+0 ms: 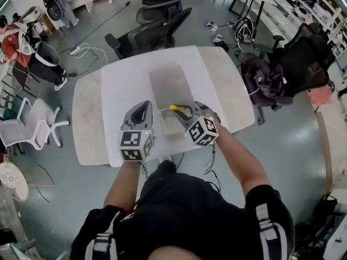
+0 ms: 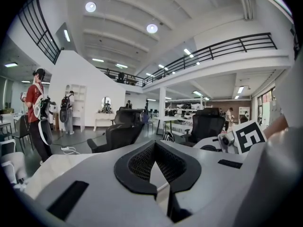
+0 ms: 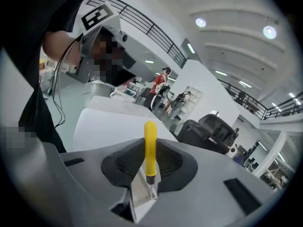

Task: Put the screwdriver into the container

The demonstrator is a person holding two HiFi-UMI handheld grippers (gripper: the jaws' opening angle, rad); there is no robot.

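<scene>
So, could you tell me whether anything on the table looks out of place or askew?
Nothing stands out. The container lies flat on the table, nothing is spilled, and the yellow screwdriver is gripped cleanly in the right gripper by the container's near end.

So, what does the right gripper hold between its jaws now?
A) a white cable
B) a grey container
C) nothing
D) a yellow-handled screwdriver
D: the right gripper is closed on the yellow-handled screwdriver, whose handle sticks out past the jaws.
</scene>
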